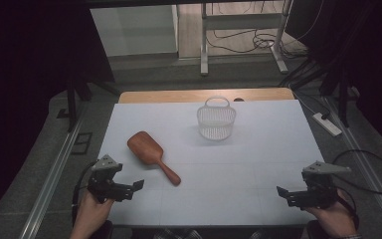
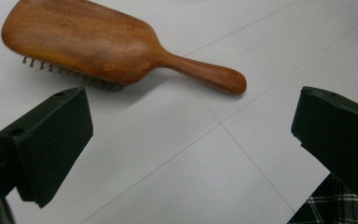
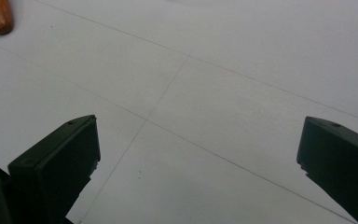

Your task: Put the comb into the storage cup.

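High view, near edge: left claw (image 1: 138,185) and right claw (image 1: 280,190) both spread wide, holding nothing, hovering over the counter (image 1: 258,149) corners.
Between claws: bare white surface, open room.
Hairbrush (image 1: 151,156): bristles down, just beyond left claw, handle toward centre.
Basket (image 1: 216,119): upright, near far edge, well apart from hairbrush.

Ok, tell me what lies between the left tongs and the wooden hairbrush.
Nothing: bare white table separates the open left tongs from the wooden hairbrush, seen in the left gripper view and the high view.
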A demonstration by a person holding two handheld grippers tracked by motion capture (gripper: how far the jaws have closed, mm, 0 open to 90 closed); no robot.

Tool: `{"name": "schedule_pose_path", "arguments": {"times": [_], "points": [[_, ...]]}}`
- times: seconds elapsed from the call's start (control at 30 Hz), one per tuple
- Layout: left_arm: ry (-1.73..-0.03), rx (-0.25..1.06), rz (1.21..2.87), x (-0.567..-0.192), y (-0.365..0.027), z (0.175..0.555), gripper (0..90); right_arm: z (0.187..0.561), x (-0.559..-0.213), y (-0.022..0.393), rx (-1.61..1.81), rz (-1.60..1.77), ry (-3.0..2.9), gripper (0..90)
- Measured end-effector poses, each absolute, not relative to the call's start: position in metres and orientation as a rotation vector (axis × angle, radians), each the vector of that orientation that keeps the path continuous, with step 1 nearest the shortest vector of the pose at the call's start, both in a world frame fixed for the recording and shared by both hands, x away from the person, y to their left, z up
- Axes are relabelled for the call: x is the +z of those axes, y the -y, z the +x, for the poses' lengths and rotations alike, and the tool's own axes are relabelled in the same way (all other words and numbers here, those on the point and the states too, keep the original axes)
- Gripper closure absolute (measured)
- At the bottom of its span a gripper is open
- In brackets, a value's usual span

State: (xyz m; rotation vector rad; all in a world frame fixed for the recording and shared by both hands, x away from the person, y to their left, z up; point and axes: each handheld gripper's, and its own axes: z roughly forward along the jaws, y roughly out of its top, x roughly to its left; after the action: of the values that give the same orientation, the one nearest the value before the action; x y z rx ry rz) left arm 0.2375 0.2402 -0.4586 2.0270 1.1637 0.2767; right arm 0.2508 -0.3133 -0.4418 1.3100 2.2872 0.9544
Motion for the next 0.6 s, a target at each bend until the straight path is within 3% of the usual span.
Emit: {"name": "schedule_pose_path", "arguments": {"times": [0.6], "points": [[-1.068,0.208,2.042,-0.455,-0.224,0.264,0.0,0.251,-0.442,0.313,0.953,1.299,-2.298,0.0]]}}
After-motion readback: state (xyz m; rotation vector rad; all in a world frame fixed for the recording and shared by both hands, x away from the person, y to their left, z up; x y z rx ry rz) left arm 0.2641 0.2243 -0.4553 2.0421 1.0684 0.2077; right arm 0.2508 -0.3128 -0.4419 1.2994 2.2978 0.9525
